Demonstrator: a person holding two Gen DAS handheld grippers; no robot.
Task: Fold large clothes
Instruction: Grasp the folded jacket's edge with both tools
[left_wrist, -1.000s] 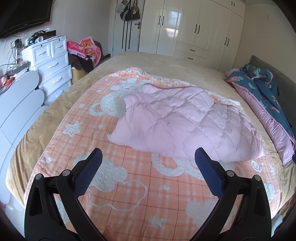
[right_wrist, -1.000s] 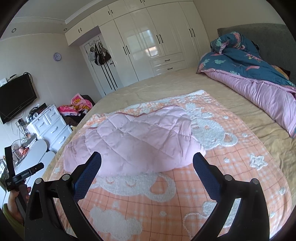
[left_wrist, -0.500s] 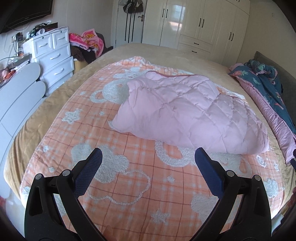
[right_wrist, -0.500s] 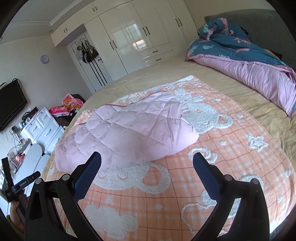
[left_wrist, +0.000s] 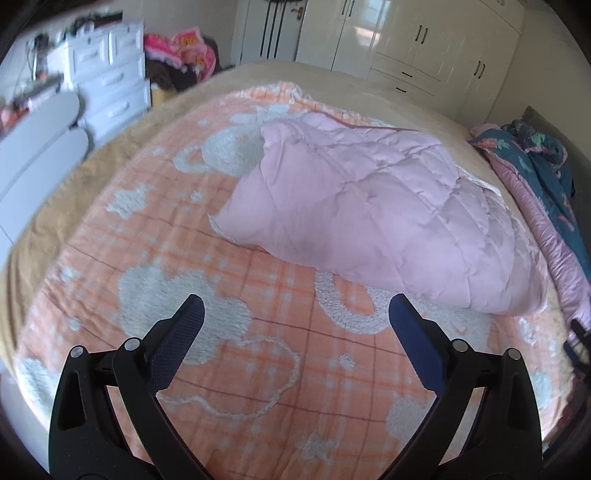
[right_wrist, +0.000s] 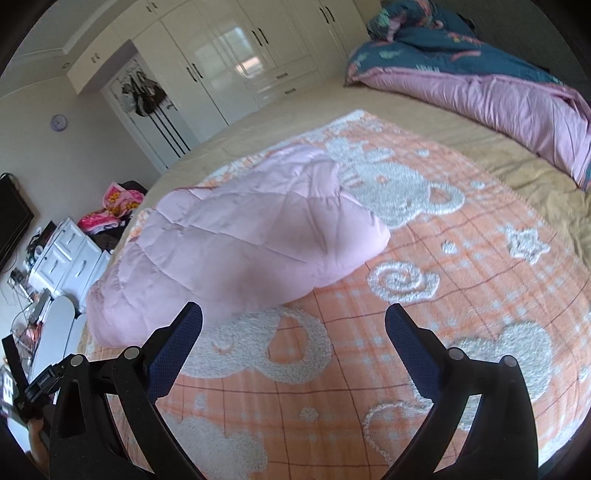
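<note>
A pink quilted padded garment (left_wrist: 373, 210) lies bunched on the orange plaid bear blanket (left_wrist: 229, 288), spread across the bed's middle. My left gripper (left_wrist: 295, 310) hovers open over the blanket, short of the garment's near edge, nothing between its fingers. In the right wrist view the same pink garment (right_wrist: 251, 240) lies ahead and to the left on the orange blanket (right_wrist: 461, 258). My right gripper (right_wrist: 293, 315) is open too, its left fingertip close to the garment's near edge.
A blue and pink duvet (right_wrist: 480, 85) is heaped along the bed's far side. White drawers (left_wrist: 110, 92) and a pile of clothes (left_wrist: 181, 55) stand left of the bed. White wardrobes (right_wrist: 236, 59) line the back wall. My other handheld gripper (right_wrist: 40, 384) shows at lower left.
Both grippers have moved forward and lower toward the pink garment, which now looks larger and nearer. Both stayed open. The garment itself has not moved.
</note>
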